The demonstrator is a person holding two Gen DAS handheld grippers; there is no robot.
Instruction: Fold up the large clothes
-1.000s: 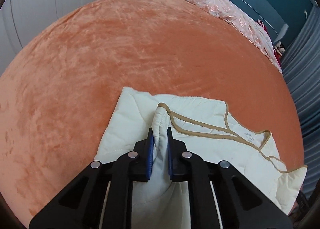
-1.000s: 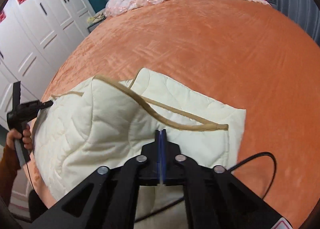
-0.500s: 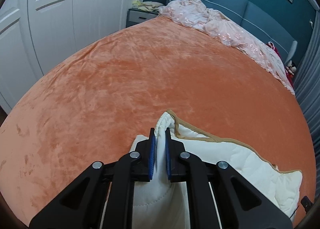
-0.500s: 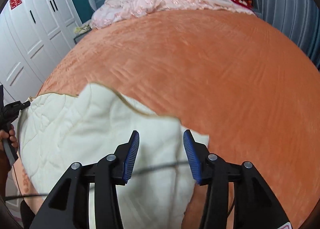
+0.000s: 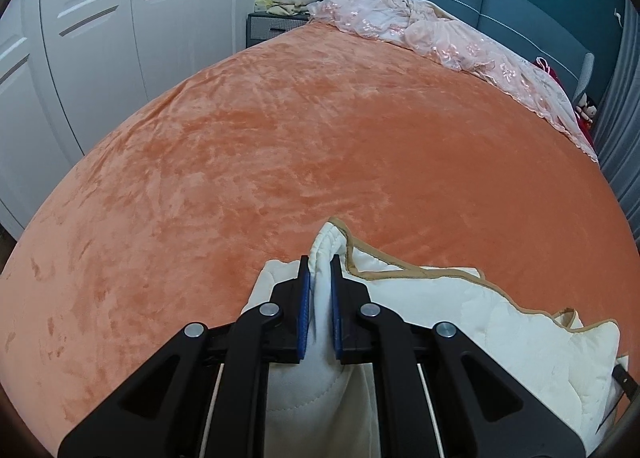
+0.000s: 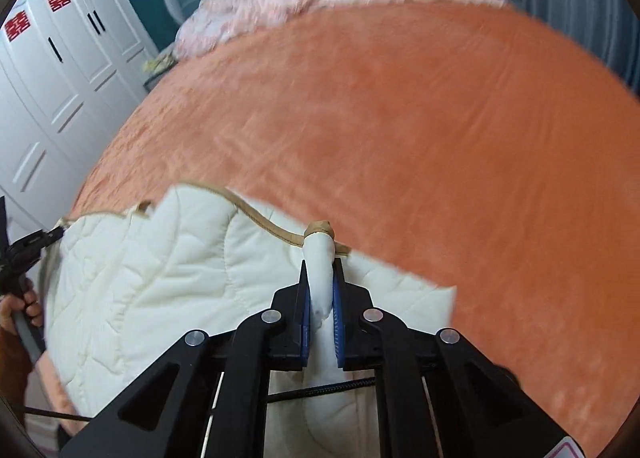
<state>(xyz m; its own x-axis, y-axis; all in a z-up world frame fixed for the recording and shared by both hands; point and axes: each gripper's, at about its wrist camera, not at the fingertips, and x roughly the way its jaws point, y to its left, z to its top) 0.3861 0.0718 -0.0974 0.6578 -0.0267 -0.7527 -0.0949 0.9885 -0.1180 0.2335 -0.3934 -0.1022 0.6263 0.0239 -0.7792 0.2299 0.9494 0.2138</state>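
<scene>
Left gripper (image 5: pixel 319 270) is clamped on a bunched fold of the cream quilted garment (image 5: pixel 472 330), blue pads squeezing the fabric between them, tan-trimmed edge poking up just past the fingertips. Over on the other side, the right gripper (image 6: pixel 320 274) has its own pinch on the same garment (image 6: pixel 152 282), a white roll of cloth wedged between its pads with the tan binding (image 6: pixel 256 217) knotted at the top. The garment lies at the near edge of the orange bedspread (image 5: pixel 304 145), stretched between the two grips, quilted stitching showing across its surface. In the right wrist view the left gripper (image 6: pixel 24 254) shows at the far left edge, the person's hand (image 6: pixel 20 308) wrapped round its handle. A black cable (image 6: pixel 320 390) runs across below the right jaws. Far end of the bed, a pink lace cover (image 5: pixel 432 37) is heaped against the blue headboard (image 5: pixel 520 5), white wardrobe doors (image 5: pixel 100 37) off to the left
</scene>
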